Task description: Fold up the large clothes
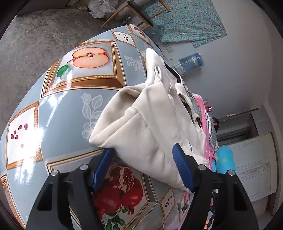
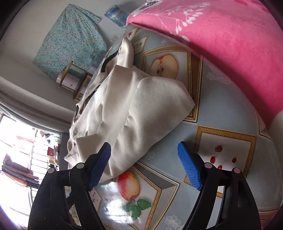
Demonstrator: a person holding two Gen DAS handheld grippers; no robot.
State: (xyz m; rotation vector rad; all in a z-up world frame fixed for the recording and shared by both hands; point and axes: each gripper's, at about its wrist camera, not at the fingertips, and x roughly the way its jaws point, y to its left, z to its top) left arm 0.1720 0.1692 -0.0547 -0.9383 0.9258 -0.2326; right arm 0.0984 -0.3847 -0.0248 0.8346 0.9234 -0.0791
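Note:
A cream fleece garment (image 1: 148,120) lies crumpled in a heap on the fruit-patterned tablecloth (image 1: 84,81). It also shows in the right wrist view (image 2: 123,106), with a dark trim at its far end. My left gripper (image 1: 143,152) is open, its blue pads (image 1: 182,168) either side of the garment's near edge, which lies between them unclamped. My right gripper (image 2: 144,150) is open, its left pad (image 2: 100,164) against the garment's near corner, its right pad (image 2: 189,168) over bare tablecloth (image 2: 221,115).
A pink flowered blanket (image 2: 230,44) lies on the table beside the garment and shows in the left wrist view (image 1: 207,131). A wooden chair (image 1: 141,12), a teal cloth on the wall (image 1: 187,19) and a water bottle (image 1: 191,61) stand beyond the table.

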